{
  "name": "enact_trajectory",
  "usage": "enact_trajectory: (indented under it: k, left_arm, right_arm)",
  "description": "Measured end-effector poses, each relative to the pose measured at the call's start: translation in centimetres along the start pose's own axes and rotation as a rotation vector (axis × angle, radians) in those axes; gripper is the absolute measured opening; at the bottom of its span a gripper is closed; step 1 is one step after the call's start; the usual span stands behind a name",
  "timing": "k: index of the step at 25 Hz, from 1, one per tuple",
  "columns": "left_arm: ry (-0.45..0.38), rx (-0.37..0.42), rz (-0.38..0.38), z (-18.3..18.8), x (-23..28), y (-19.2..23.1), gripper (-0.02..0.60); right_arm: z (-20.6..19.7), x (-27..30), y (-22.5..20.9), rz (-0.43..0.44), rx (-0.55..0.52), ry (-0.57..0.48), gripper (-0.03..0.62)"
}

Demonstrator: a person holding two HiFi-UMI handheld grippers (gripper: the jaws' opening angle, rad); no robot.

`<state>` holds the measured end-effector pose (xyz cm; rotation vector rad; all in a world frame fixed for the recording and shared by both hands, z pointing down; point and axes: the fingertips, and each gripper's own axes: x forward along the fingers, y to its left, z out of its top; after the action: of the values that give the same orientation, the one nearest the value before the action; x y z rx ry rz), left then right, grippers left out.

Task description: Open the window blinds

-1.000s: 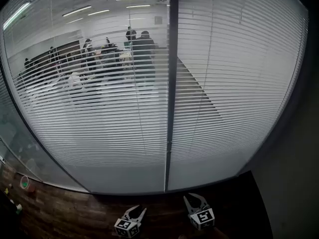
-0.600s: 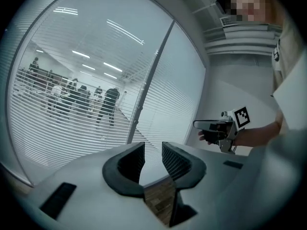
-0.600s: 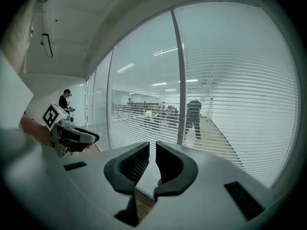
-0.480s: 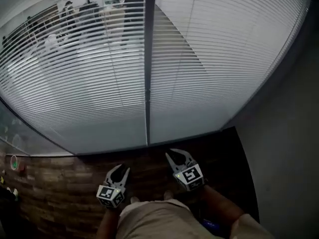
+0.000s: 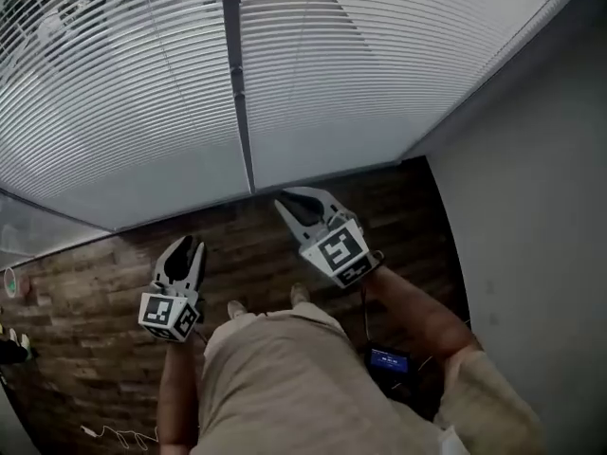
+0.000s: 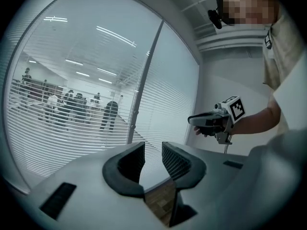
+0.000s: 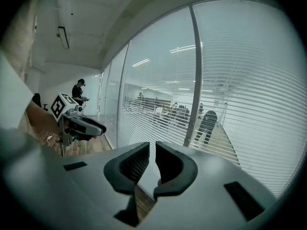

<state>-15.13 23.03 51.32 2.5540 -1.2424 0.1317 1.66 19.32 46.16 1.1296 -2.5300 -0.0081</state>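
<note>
Both grippers empty, facing lowered blinds.
I'm holding the left gripper with jaws part open and the right gripper with jaws narrow, nothing in either. The blinds are hanging ahead over the glass, well apart from both. Risk: I'm not seeing a wand or cord clearly, maybe thin lines across the slats, so a vague reach could snag and bend slats, or the narrow right jaws could miss it. No readable writing, only square markers on the cubes.

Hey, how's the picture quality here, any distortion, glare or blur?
Head view: fisheye bows the blinds and window post. Left gripper view: ceiling lights show as bright streaks. Right gripper view: round black vignette, blinds curve too.
</note>
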Motion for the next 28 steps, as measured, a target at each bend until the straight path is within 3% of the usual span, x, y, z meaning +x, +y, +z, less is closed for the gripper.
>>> enact_trajectory:
  k: [4, 11, 14, 20, 24, 28]
  left_arm:
    - [-0.004, 0.022, 0.0, -0.7, 0.4, 0.5, 0.11]
    - [-0.008, -0.008, 0.022, -0.8, 1.4, 0.1, 0.11]
    - [0.011, -0.053, 0.001, -2.7, 1.5, -0.4, 0.11]
    - [0.056, -0.122, -0.039, -6.8, 0.9, -0.5, 0.11]
    - [0.07, -0.137, -0.053, -9.2, -0.4, 0.7, 0.11]
    - [0.066, -0.135, -0.058, -10.0, 0.5, 0.4, 0.11]
  right_arm:
    - [-1.3, 1.2, 1.3, 0.037, -0.02, -0.016, 0.035]
    - [-1.3, 0.8, 1.2, 0.068, -0.021, -0.054, 0.035]
    - [-3.5, 0.2, 1.6, 0.036, -0.005, -0.017, 0.009]
    - [-9.1, 0.6, 3.7, 0.021, 0.188, 0.044, 0.006]
    - [-9.8, 1.9, 6.7, 0.026, 0.169, 0.029, 0.006]
    - [-10.7, 2.4, 6.5, 0.02, 0.149, 0.01, 0.006]
